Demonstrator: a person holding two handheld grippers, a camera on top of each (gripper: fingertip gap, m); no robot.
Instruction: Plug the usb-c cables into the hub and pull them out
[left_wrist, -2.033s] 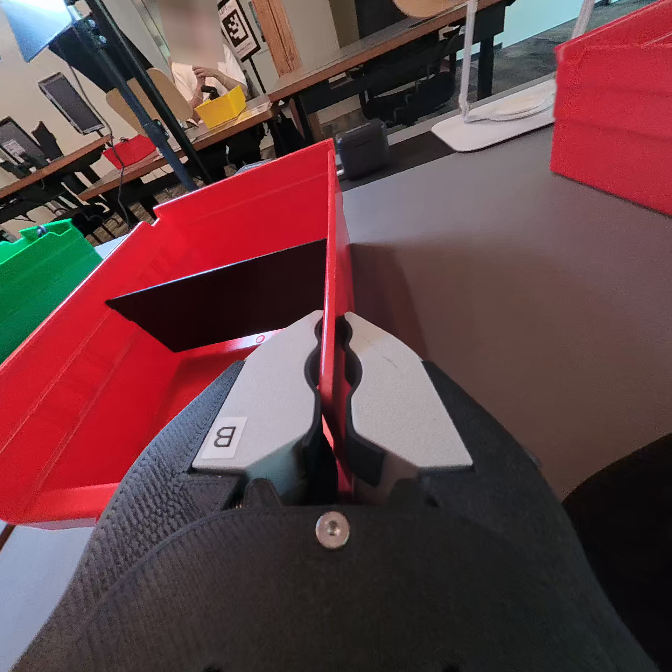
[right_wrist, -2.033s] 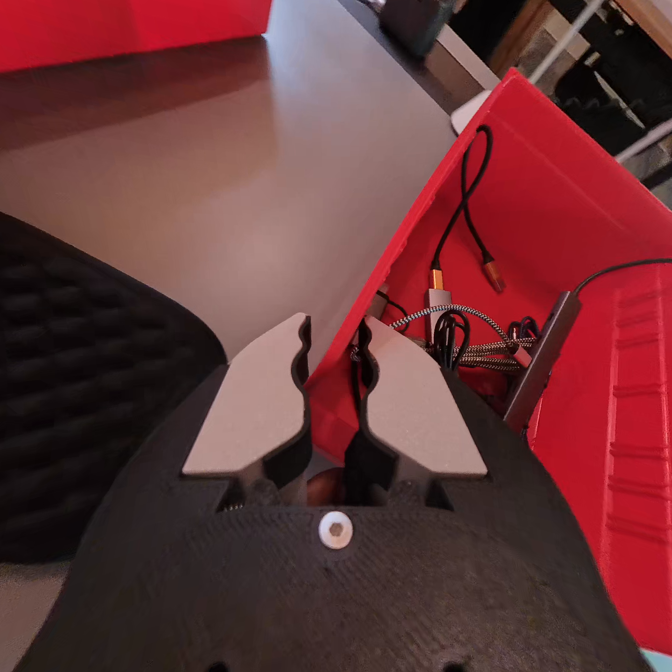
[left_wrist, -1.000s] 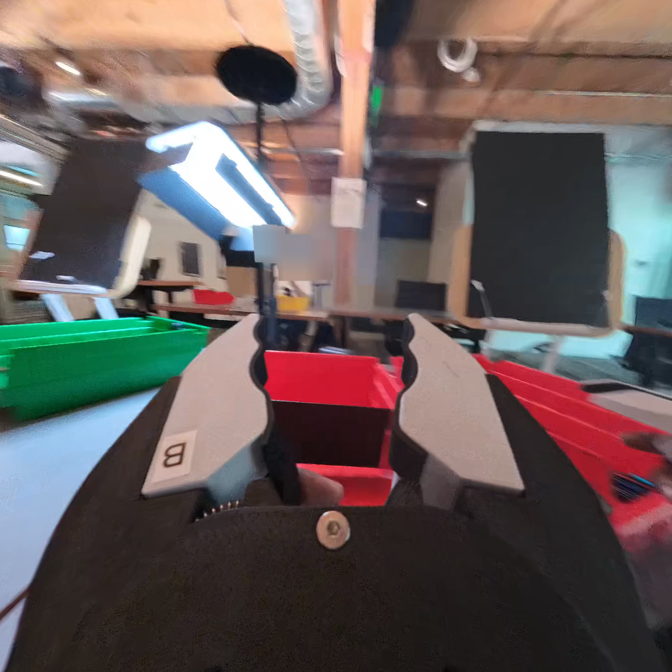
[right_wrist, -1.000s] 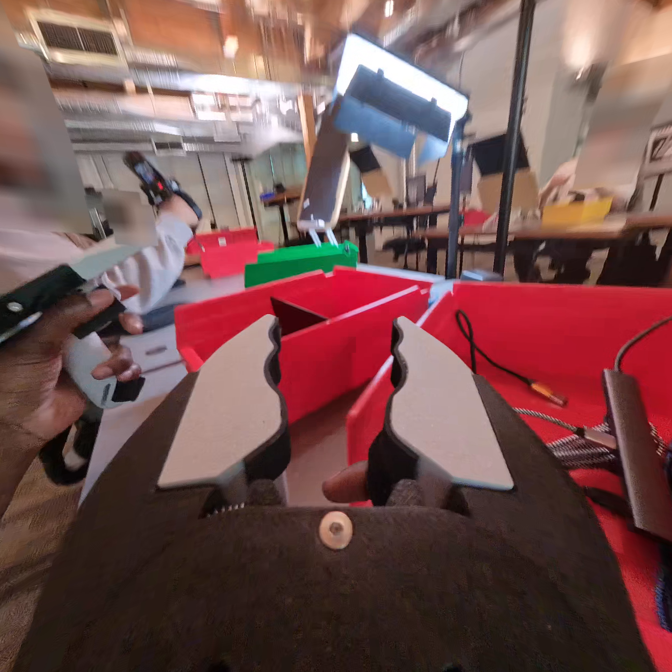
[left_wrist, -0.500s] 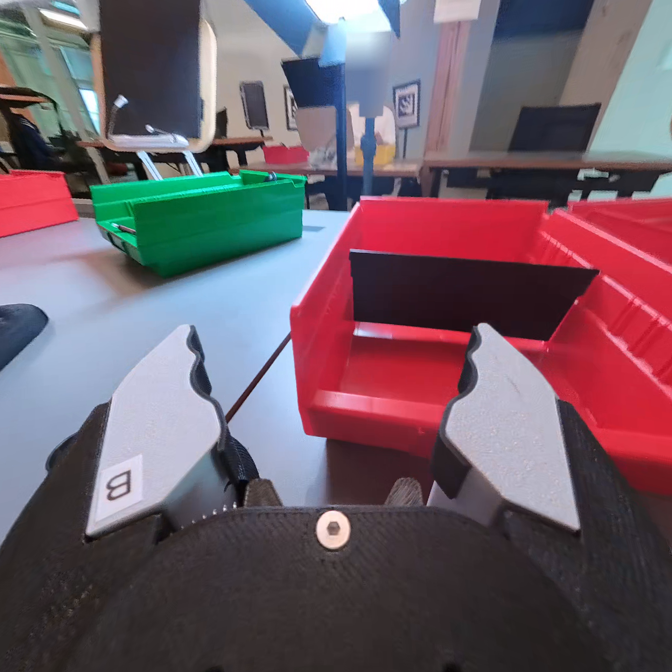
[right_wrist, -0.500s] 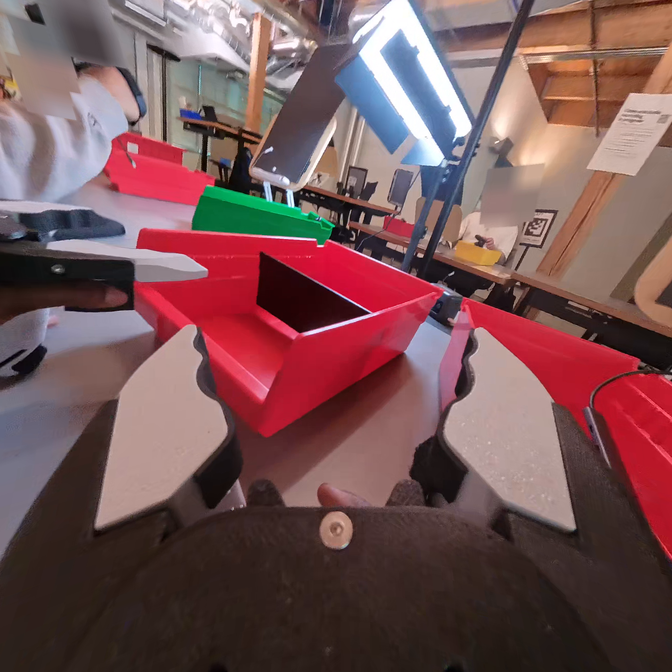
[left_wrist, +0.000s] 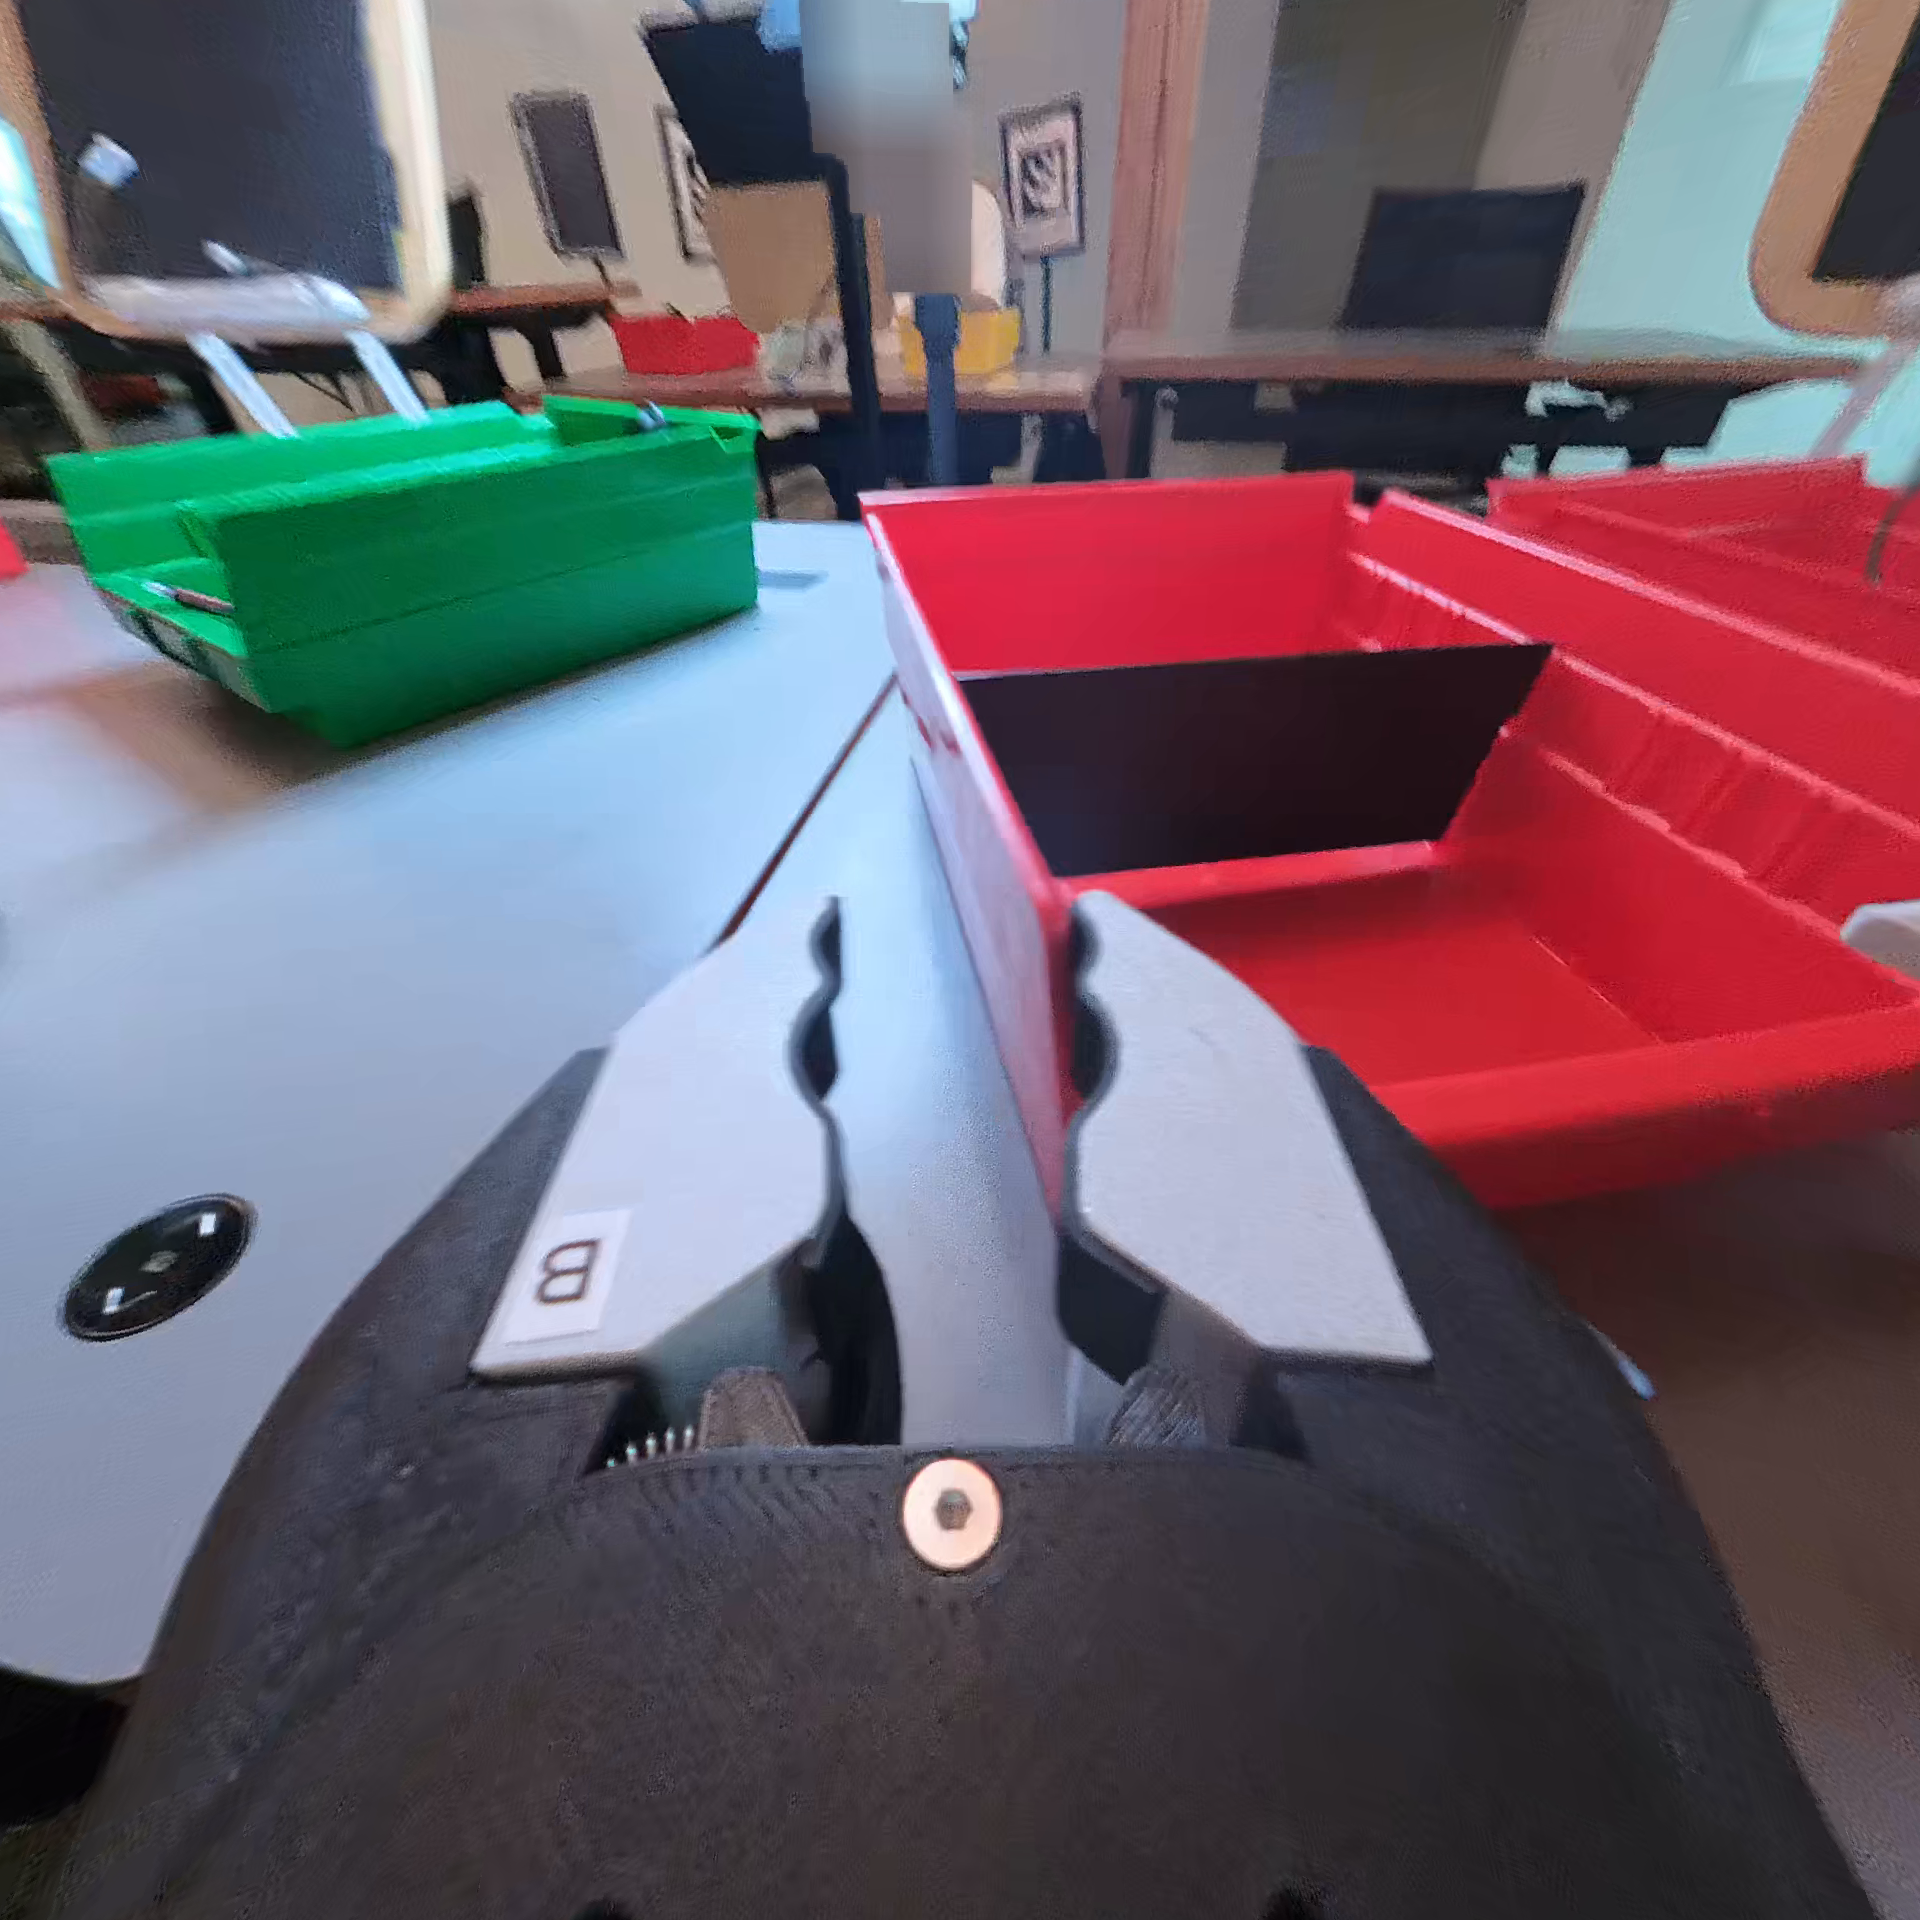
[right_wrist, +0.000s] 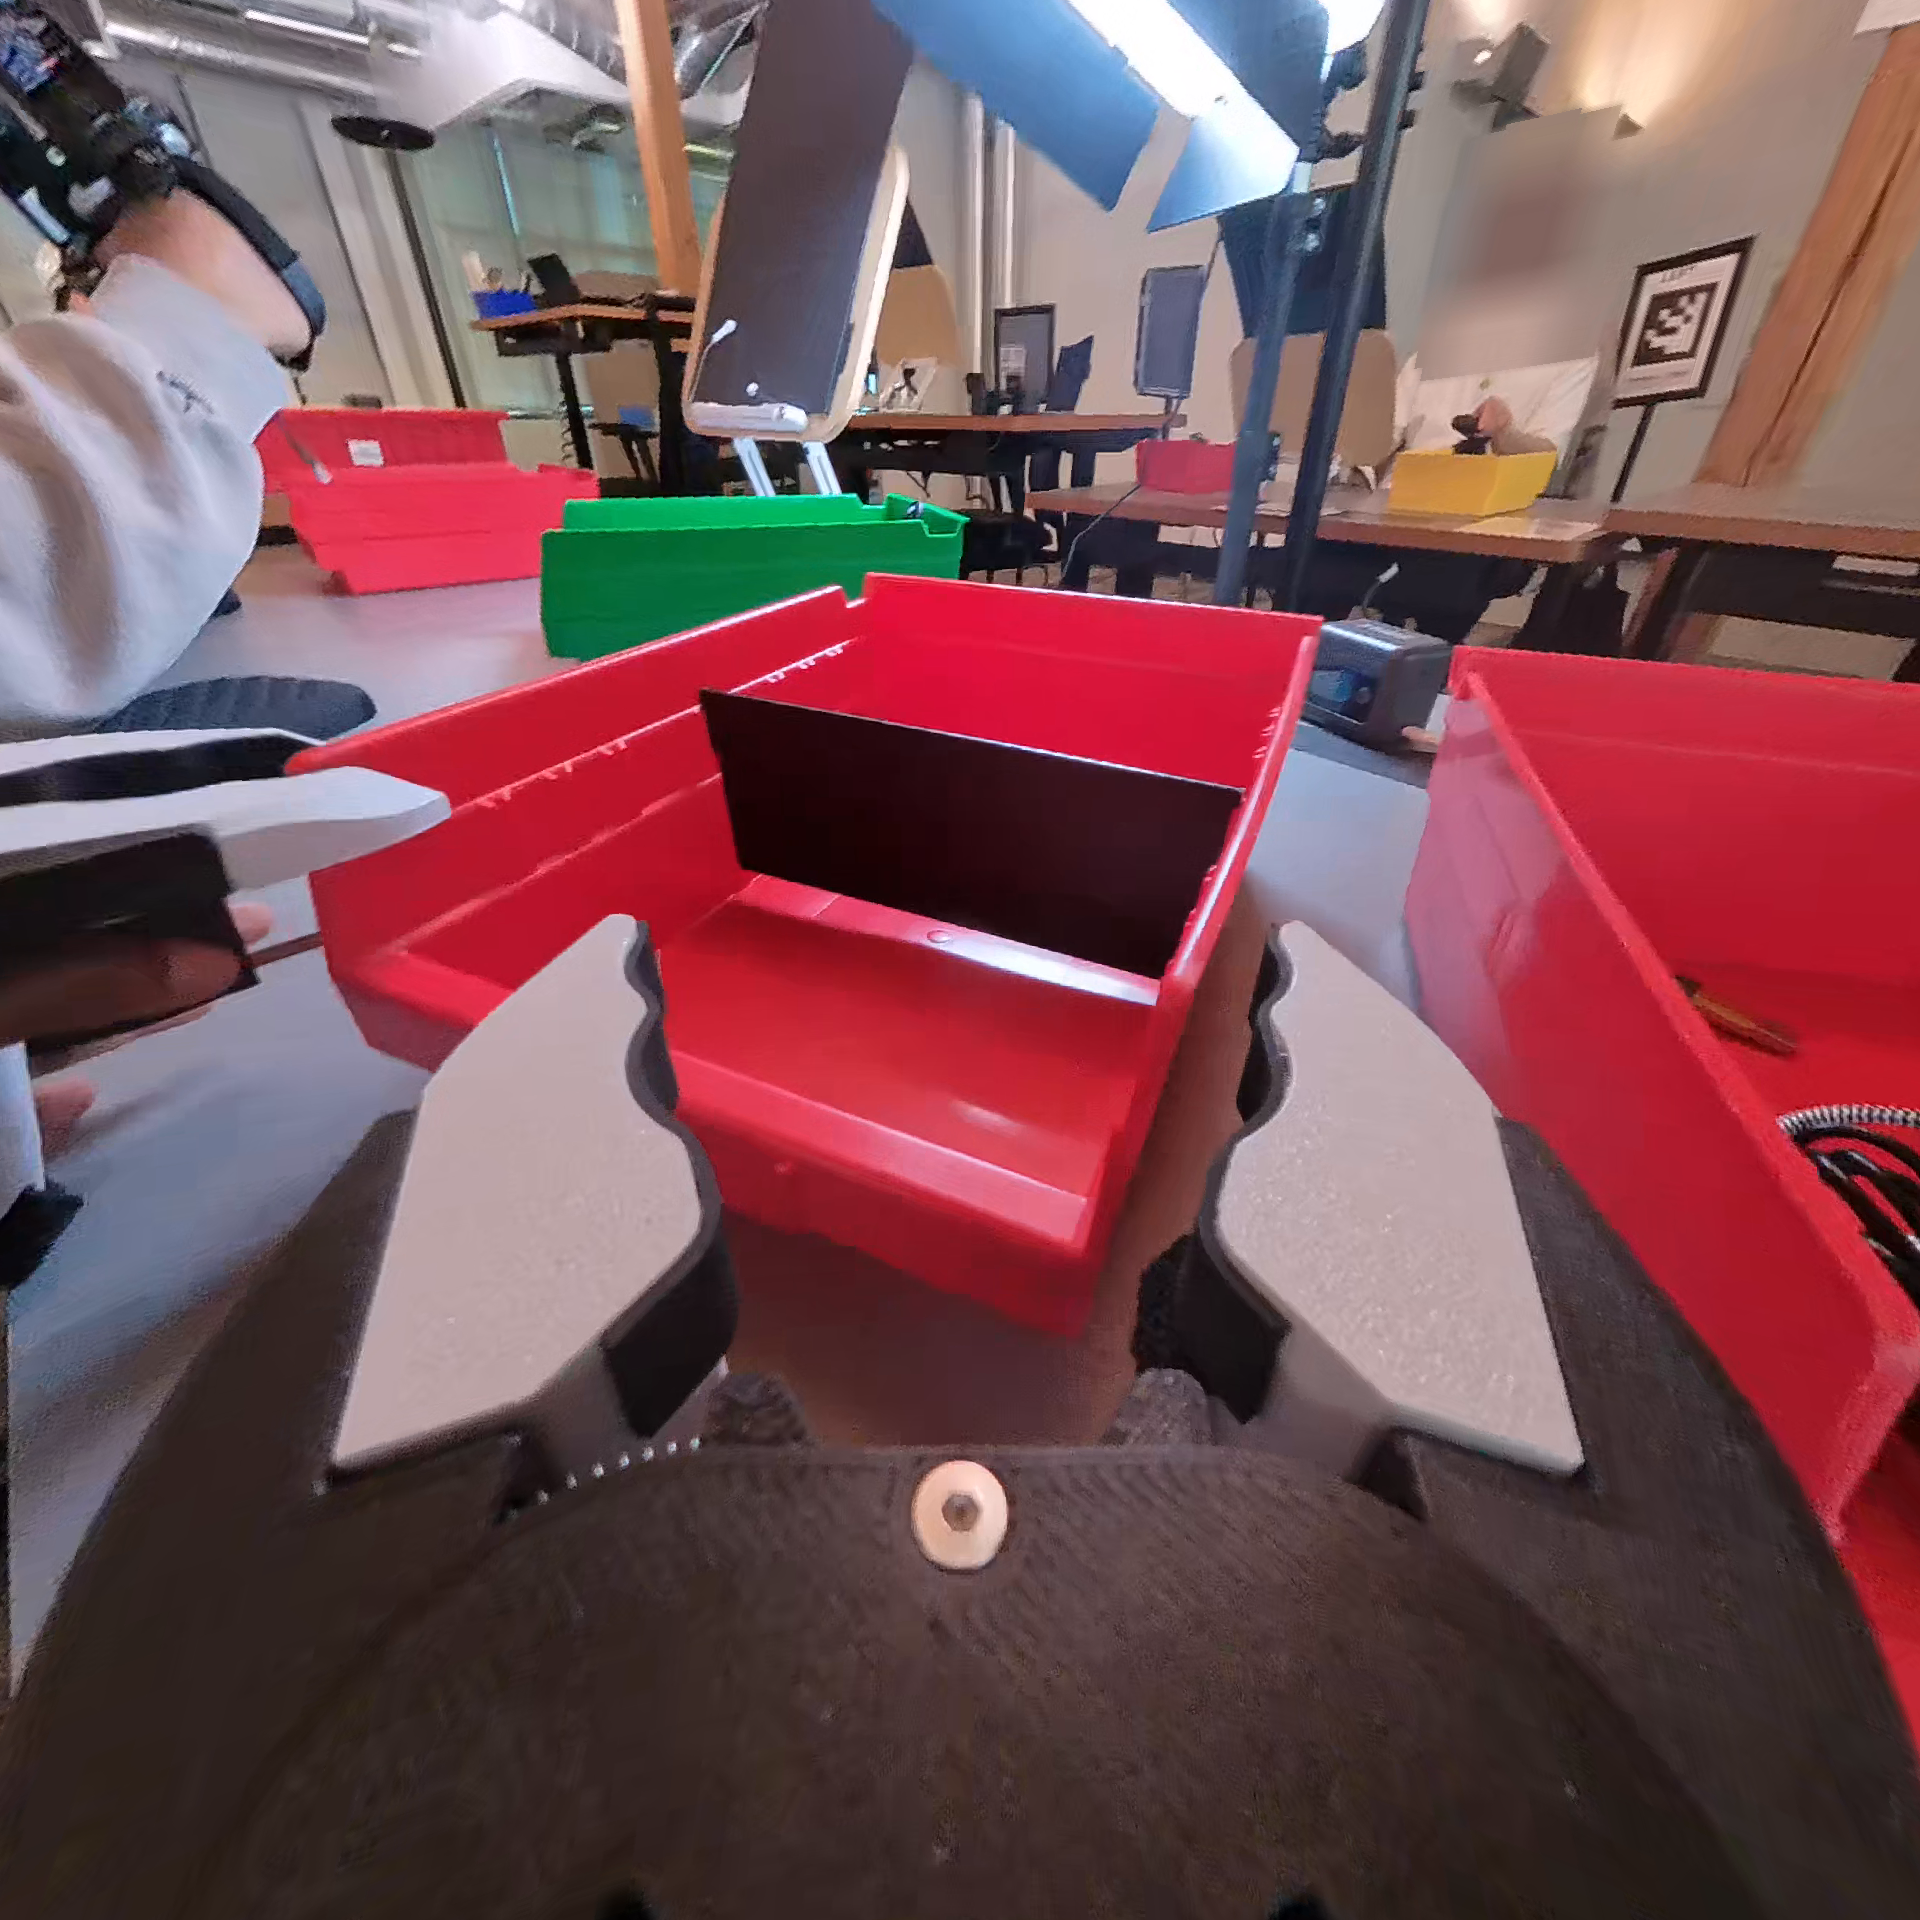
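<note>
An empty red bin (right_wrist: 914, 1049) with a black divider (right_wrist: 977, 831) stands on the grey table. My right gripper (right_wrist: 953, 935) is wide open, and the bin's near right corner sits between its fingers. A second red bin (right_wrist: 1558, 935) to the right holds a braided cable (right_wrist: 1849, 1122) and an orange-tipped connector (right_wrist: 1735, 1023). The hub is not in view. My left gripper (left_wrist: 956, 920) is partly open and straddles the empty bin's left wall (left_wrist: 997, 935), which is close to its right finger. The left gripper also shows in the right wrist view (right_wrist: 312, 810).
A green bin (left_wrist: 468, 582) stands at the back left, with a light stand pole (right_wrist: 1340, 312) behind the bins. A small dark device (right_wrist: 1371, 675) lies between the two red bins. A round black grommet (left_wrist: 156, 1268) is set in the table. A person's white sleeve (right_wrist: 114, 499) is at far left.
Both views have tilted down from the ceiling to the table. The right gripper opened wide and came closer to the empty bin. The left gripper opened wide, then narrowed over the bin's left wall.
</note>
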